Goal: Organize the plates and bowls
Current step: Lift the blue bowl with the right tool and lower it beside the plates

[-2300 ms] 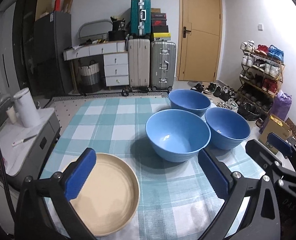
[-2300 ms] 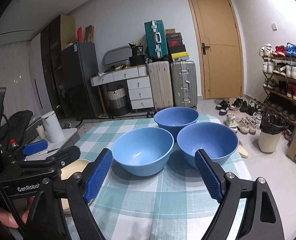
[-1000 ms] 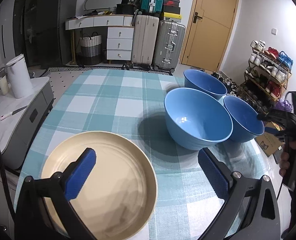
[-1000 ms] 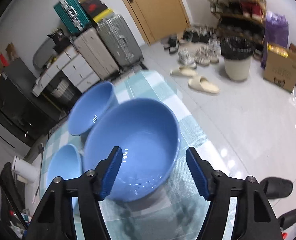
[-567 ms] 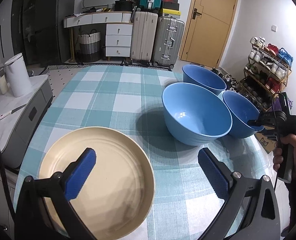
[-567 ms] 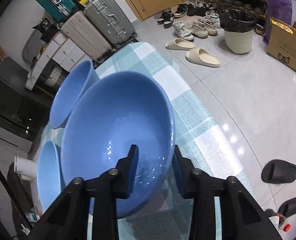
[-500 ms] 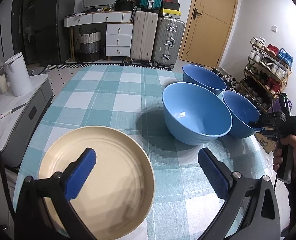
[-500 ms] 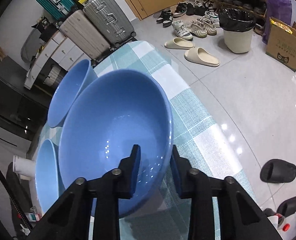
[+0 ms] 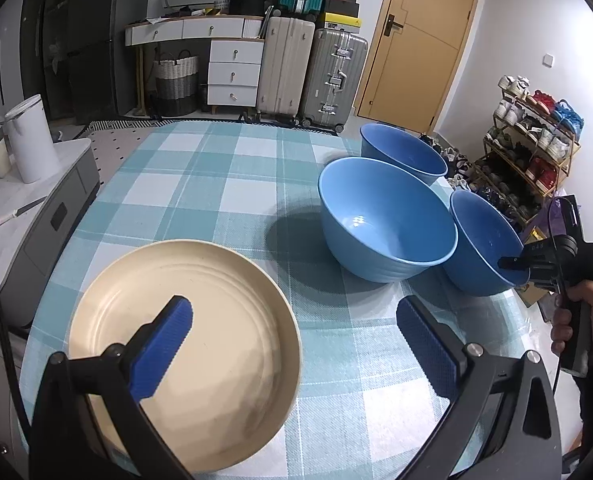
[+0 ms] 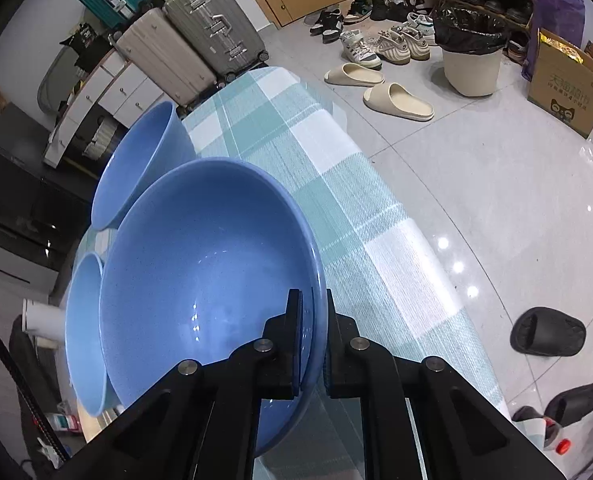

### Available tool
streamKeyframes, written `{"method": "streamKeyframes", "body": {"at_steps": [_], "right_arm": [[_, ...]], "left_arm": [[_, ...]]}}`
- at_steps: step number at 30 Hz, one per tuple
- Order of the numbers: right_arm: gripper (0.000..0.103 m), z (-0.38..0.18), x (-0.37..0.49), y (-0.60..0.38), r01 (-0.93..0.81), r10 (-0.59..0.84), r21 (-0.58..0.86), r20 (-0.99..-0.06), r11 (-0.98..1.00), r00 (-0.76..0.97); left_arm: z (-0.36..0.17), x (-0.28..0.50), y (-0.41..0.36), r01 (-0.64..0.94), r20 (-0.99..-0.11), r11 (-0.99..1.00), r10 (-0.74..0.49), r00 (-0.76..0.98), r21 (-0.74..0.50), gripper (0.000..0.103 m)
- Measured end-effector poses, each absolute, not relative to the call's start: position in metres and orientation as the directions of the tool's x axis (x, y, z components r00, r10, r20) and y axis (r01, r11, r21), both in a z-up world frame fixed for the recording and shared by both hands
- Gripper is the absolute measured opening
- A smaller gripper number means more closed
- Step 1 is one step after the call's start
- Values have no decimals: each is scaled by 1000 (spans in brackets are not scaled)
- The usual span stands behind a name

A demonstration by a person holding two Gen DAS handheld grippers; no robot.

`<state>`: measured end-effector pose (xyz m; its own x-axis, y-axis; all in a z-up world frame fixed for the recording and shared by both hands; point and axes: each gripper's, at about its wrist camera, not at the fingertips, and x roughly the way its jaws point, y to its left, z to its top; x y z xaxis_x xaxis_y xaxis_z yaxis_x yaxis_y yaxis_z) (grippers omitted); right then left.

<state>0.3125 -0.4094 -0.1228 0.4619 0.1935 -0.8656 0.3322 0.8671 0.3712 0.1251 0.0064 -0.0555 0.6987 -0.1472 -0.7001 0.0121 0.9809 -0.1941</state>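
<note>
At tabletop's [image 9: 256, 168] right edge, our right gripper [image 10: 311, 344] pinches the near blue bowl's [image 10: 200, 264] rim; left gripper [image 9: 296, 344] wide open, empty, above beige plate [image 9: 224, 344].

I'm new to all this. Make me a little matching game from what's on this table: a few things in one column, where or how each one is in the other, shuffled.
Things:
1. beige plate
2. blue bowl nearest the table's right edge
3. middle blue bowl
4. white kettle

States:
A. on the grey side cabinet, off the table
B. rim pinched by the right tool
C. under the open left tool, not gripped
D. standing free on the checked cloth between the other two bowls

Pairs: 1-C, 2-B, 3-D, 4-A
</note>
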Motion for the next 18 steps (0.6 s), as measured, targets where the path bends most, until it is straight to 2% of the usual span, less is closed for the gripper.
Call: {"method": "streamKeyframes", "body": {"at_steps": [18], "right_arm": [[8, -113, 237, -383, 216, 255, 362, -879, 907, 402]], "left_arm": [[-49, 110, -5, 39, -692, 979, -170, 702, -201, 103]]}}
